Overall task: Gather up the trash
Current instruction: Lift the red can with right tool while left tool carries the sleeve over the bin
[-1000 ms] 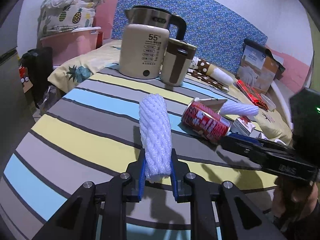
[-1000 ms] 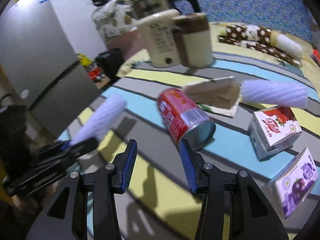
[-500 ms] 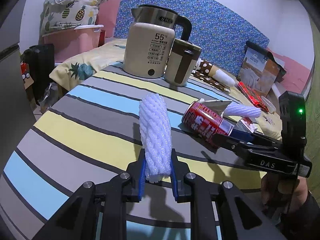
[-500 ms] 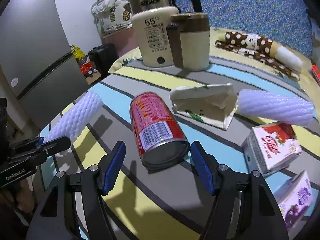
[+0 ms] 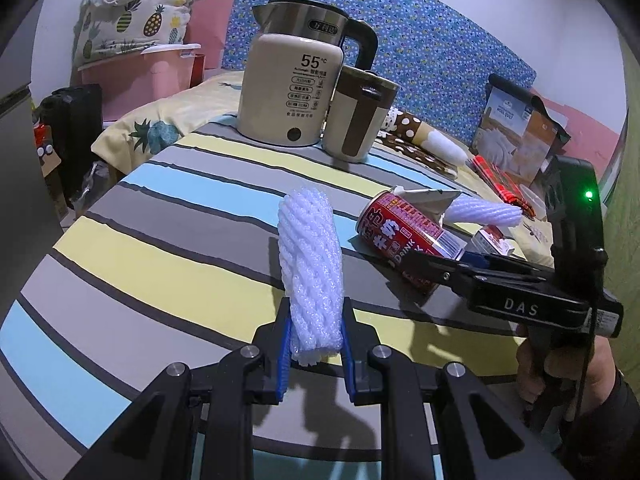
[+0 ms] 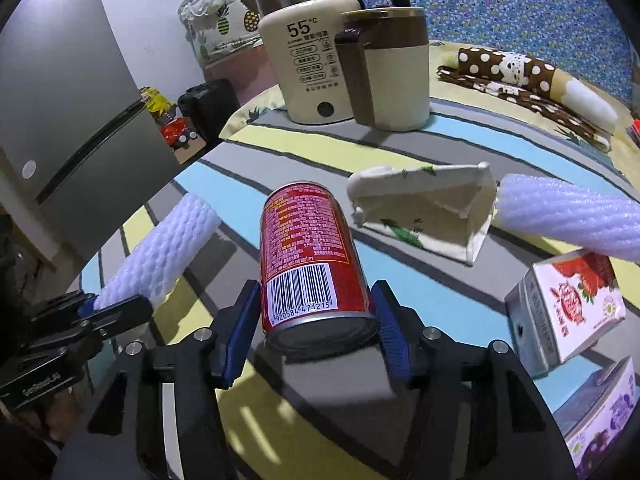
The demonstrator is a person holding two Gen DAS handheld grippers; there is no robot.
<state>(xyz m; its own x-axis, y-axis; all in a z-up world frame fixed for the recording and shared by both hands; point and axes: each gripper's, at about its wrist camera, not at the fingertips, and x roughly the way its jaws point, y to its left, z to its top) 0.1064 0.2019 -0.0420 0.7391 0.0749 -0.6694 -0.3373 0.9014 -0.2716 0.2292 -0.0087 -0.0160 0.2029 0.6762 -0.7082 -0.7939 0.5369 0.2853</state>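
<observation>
Right claw [image 6: 314,330] closing round red can [image 6: 310,256]; carton [image 6: 424,208] behind.

Both wrist cameras low, close over striped table [image 5: 168,248], angled down toward kettle [image 6: 304,64]; both show it.

Dim indoor light from above, cool colour cast. Soft dark shadows under the gripper arms on the striped tablecloth [image 5: 168,264]. Heavy fisheye bending, black vignetted corners; focus sharp.
</observation>
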